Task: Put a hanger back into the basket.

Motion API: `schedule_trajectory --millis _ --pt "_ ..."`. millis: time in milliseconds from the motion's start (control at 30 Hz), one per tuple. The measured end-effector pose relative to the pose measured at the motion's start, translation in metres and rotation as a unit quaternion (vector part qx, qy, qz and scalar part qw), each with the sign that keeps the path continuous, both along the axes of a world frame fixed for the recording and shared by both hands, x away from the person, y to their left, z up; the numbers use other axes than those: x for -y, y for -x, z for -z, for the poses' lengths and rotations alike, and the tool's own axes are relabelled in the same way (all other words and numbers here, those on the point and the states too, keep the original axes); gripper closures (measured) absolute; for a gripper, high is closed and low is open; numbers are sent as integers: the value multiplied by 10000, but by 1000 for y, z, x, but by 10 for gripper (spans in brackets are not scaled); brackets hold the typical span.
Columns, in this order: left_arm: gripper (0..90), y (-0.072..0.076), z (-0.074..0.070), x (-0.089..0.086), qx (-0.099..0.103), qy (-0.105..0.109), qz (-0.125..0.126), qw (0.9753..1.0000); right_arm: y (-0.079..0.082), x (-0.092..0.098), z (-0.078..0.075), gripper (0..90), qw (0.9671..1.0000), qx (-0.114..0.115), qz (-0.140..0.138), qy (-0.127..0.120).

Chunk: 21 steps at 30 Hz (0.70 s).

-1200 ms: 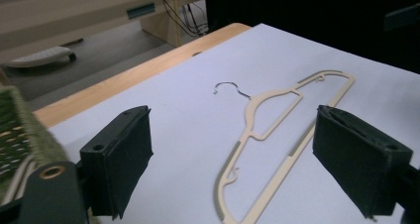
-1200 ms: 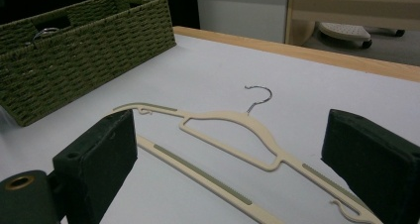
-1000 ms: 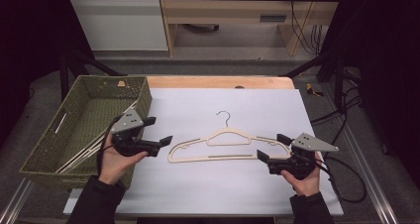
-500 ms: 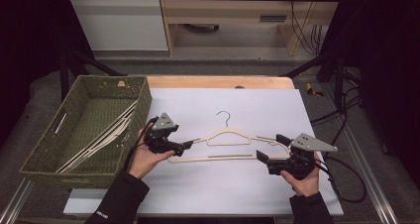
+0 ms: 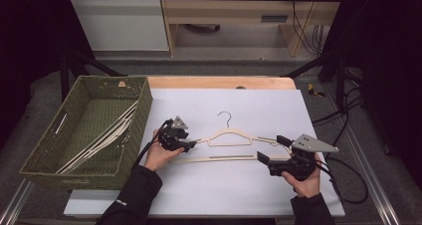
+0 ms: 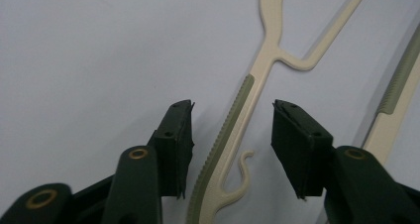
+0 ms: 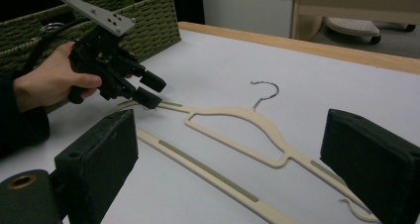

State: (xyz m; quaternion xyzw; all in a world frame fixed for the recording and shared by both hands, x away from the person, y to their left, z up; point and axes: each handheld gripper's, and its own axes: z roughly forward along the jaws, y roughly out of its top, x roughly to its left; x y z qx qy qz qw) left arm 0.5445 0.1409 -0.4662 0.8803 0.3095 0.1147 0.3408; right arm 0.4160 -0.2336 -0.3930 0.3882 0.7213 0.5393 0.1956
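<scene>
The hanger (image 5: 230, 138) is cream with ribbed olive-green strips along its arms and a silver wire hook. The woven basket (image 5: 133, 138) is olive green, the table cover (image 5: 259, 100) pale lavender-white, and both grippers' jaws are black with brass-coloured rivets

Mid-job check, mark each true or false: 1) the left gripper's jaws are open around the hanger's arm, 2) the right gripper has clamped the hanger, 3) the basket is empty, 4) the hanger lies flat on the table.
1) True: the left gripper has its jaws open on either side of the hanger arm.
2) False: the right gripper is open, its jaws apart.
3) False: the basket holds other hangers.
4) True: it lies flat on the table.
</scene>
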Motion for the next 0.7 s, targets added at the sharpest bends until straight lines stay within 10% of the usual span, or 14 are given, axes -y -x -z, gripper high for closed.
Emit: schedule_trajectory --millis 700 --pt "780 7 -2 1 -170 -299 369 9987 -1 0 1 89 10000 -35 -54 -30"
